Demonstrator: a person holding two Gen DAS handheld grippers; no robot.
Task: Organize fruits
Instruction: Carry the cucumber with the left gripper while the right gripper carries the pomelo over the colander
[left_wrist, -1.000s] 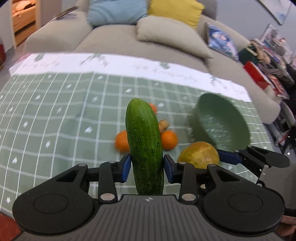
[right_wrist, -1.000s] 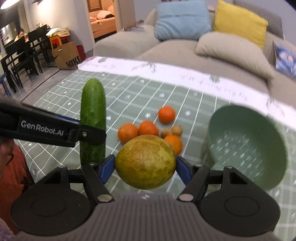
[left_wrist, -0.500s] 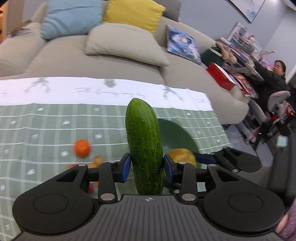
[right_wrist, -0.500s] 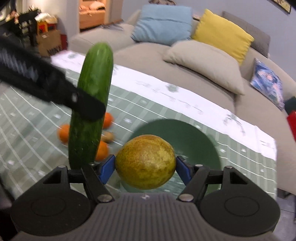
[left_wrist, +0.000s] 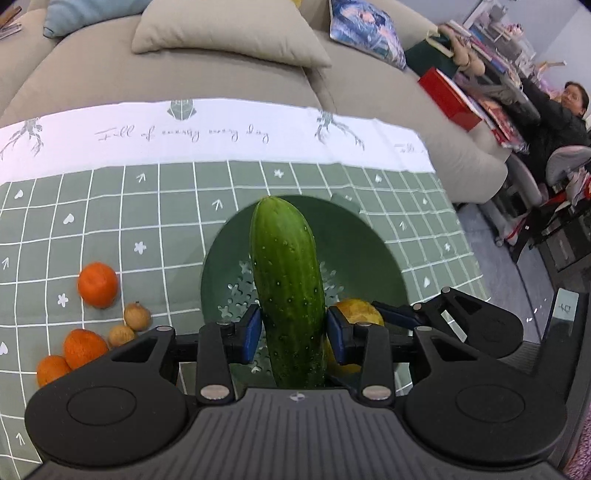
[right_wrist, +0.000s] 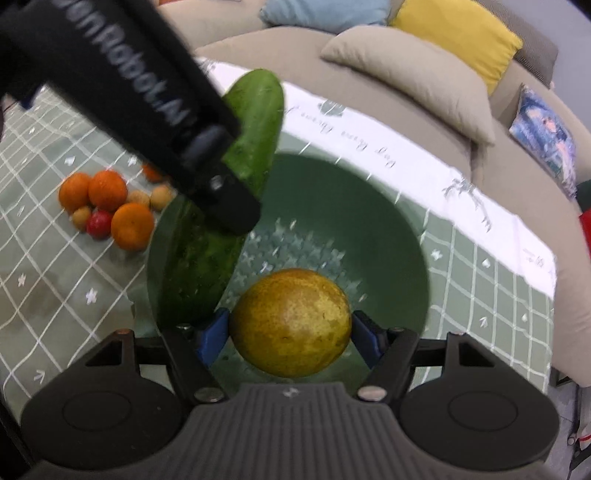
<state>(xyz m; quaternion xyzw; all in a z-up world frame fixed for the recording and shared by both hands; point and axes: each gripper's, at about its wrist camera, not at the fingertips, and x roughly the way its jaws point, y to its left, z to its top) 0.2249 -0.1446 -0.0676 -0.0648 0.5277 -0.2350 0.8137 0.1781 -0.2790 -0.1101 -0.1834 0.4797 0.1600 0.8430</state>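
1. A green checked tablecloth with a white border covers a table in front of a beige sofa with cushions.
2. The left gripper has its blue pads pressed against both sides of a cucumber, which stands upright over a green bowl. The cucumber's lower end is hidden behind the gripper body.
3. The right gripper is clamped on a round yellow-green fruit, held above the same bowl's perforated bottom.
4. In the right wrist view, the left gripper's black arm crosses the cucumber and hides its middle.
5. Left of the bowl, on the cloth, lie several oranges, small brown fruits and one small red fruit, bunched together and partly blurred.
6. At the far right edge, a seated person is cut off.
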